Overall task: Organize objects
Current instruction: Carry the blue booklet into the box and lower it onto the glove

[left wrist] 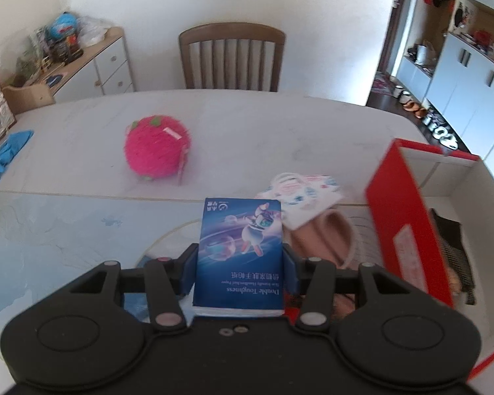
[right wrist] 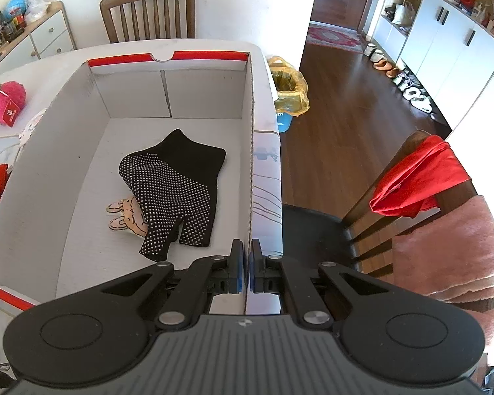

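My left gripper [left wrist: 239, 263] is shut on a blue tissue packet [left wrist: 240, 250] and holds it above the table, left of the red and white cardboard box [left wrist: 408, 227]. My right gripper [right wrist: 247, 263] is shut on the right wall of the box [right wrist: 251, 164], pinching its rim. Inside the box lie a black dotted glove [right wrist: 174, 194] and a small tan animal toy [right wrist: 125, 217] partly under it. A pink fuzzy ball [left wrist: 157, 146] sits on the table; it also shows in the right wrist view [right wrist: 7, 102].
A tan slipper [left wrist: 322, 237] and a printed white pouch [left wrist: 299, 194] lie next to the box. A blue cloth [left wrist: 3, 154] lies at the table's left edge. A wooden chair [left wrist: 232, 56] stands behind the table. A chair with red cloth [right wrist: 418, 181] and a lined bin [right wrist: 288, 92] stand on the right.
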### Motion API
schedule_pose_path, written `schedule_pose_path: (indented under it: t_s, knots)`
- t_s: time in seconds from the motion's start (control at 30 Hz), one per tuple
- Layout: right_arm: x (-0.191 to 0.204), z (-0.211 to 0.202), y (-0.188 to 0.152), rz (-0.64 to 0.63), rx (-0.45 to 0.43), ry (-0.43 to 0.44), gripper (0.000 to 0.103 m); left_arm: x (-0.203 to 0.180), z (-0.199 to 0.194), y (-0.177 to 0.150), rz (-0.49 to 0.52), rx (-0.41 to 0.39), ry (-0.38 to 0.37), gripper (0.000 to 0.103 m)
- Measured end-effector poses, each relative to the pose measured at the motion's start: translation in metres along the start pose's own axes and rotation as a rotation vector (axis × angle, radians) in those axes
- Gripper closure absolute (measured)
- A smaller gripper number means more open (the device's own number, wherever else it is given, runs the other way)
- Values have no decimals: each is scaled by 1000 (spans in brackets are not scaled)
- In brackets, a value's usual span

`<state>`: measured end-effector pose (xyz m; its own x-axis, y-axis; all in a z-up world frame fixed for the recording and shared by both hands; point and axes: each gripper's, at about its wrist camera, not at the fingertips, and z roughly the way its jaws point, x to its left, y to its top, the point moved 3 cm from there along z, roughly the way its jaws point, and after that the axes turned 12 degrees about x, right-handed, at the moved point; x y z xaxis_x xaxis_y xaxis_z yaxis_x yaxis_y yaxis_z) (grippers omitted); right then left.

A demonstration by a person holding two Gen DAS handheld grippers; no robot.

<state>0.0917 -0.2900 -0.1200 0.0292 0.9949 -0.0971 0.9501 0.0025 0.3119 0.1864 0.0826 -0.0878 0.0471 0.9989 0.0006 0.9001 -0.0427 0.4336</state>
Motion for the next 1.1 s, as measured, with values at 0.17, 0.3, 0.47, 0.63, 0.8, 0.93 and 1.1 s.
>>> schedule_pose_path:
  t_s: [0.17, 0.3, 0.47, 0.63, 0.8, 0.93, 1.1]
  knots:
    - [-1, 1, -1, -2, -6, 14, 100, -30, -17, 1, 47, -11, -27, 54]
    - [-1, 0, -2, -8, -11, 39, 100, -55, -29, 1, 91, -19, -52, 54]
    - [-1, 1, -3, -9, -18, 50, 100, -86, -37, 4, 146, -29, -84, 54]
    - [-3, 1, -5, -7, -23, 65, 99, -113, -40, 9, 192, -41, -105, 54]
    - [-5, 1, -4, -5, -26, 75, 99, -144, -36, 17, 237, -35, -113, 54]
    - [-5, 1, -4, -9, -29, 77, 99, -171, -29, 21, 272, -18, -128, 54]
    - [-6, 2, -3, -19, -28, 78, 99, -206, -15, 23, 332, 10, -148, 54]
